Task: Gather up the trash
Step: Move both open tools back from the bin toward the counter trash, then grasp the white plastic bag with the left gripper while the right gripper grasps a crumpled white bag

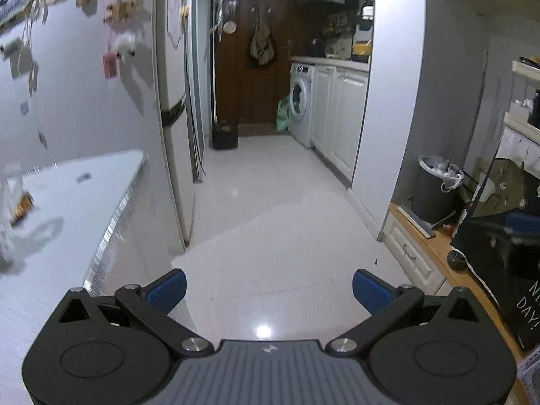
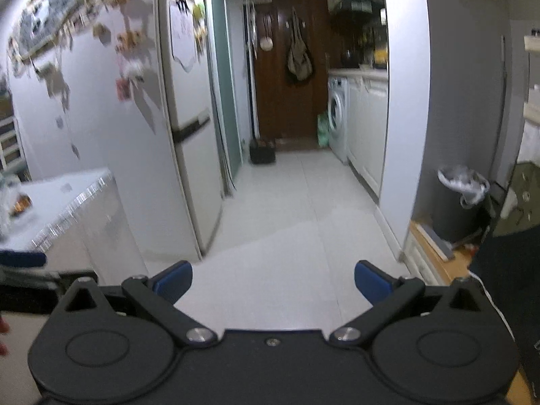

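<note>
Left wrist view: the left hand-held gripper point(image 1: 269, 290) is seen with its blue-padded fingers point(image 1: 167, 289) spread wide and nothing between them, held above a pale tiled floor point(image 1: 270, 209) that runs down a narrow hallway. The landmark is a dark trash bin point(image 1: 435, 192) lined with a white bag, standing far right of the floor beside a grey wall. Across the floor from the bin, at the left edge, a white table point(image 1: 77, 209) is seen carrying a blurred clear bag with something orange-brown inside point(image 1: 15, 199). Beyond the table a tall fridge point(image 1: 172, 77) is placed, and well past the bin a washing machine point(image 1: 301, 101) is set under a kitchen counter, near a dark wooden door point(image 1: 243, 50).

Right wrist view: the right hand-held gripper point(image 2: 273, 281) is likewise shown wide open and empty over the same floor point(image 2: 297, 202). The trash bin point(image 2: 455, 202) is again at far right, the table point(image 2: 57, 199) far across from it at left, where the left hand-held gripper's blue fingertip point(image 2: 22, 258) is partly visible.
</note>
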Demonstrator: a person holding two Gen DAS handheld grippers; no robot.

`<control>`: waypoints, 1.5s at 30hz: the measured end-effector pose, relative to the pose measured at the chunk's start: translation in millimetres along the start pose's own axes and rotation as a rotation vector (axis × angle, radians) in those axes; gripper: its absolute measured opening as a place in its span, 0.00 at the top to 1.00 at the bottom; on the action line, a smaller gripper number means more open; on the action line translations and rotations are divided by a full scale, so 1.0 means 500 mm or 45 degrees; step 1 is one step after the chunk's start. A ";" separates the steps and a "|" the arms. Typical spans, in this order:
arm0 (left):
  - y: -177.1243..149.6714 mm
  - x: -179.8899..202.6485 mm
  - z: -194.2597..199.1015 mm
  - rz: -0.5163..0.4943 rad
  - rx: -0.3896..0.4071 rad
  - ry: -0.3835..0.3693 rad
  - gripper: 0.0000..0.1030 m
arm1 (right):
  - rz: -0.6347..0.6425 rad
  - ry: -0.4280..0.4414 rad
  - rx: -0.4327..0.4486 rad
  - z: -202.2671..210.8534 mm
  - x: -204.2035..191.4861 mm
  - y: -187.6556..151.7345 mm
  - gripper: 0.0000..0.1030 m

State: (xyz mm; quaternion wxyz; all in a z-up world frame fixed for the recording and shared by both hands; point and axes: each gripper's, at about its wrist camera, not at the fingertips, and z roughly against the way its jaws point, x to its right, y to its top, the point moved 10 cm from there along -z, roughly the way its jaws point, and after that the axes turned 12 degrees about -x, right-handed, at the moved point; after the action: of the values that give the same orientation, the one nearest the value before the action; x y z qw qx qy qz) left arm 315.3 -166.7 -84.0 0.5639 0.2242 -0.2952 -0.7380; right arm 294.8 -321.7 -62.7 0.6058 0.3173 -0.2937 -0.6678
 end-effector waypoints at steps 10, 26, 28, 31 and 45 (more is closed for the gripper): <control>0.065 -0.074 0.182 0.008 0.204 0.075 0.00 | 0.058 0.064 0.183 0.100 -0.082 0.067 0.00; 0.102 -0.362 0.322 0.021 0.339 0.301 0.00 | 0.262 0.272 0.268 0.128 -0.386 0.119 0.00; 0.099 -0.409 0.319 0.039 0.343 0.323 0.00 | 0.270 0.305 0.265 0.123 -0.423 0.120 0.00; 0.094 -0.478 0.307 0.059 0.343 0.346 0.00 | 0.308 0.345 0.258 0.111 -0.480 0.122 0.00; 0.053 -0.698 0.138 0.147 0.318 0.045 0.00 | 0.456 0.555 0.198 0.042 -0.669 0.108 0.00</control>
State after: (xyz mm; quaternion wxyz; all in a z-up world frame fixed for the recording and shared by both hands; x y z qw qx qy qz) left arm 380.1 177.5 -16.0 0.5784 0.2882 -0.3870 -0.6577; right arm 333.5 6.6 15.3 0.7368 0.4418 -0.2582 -0.4419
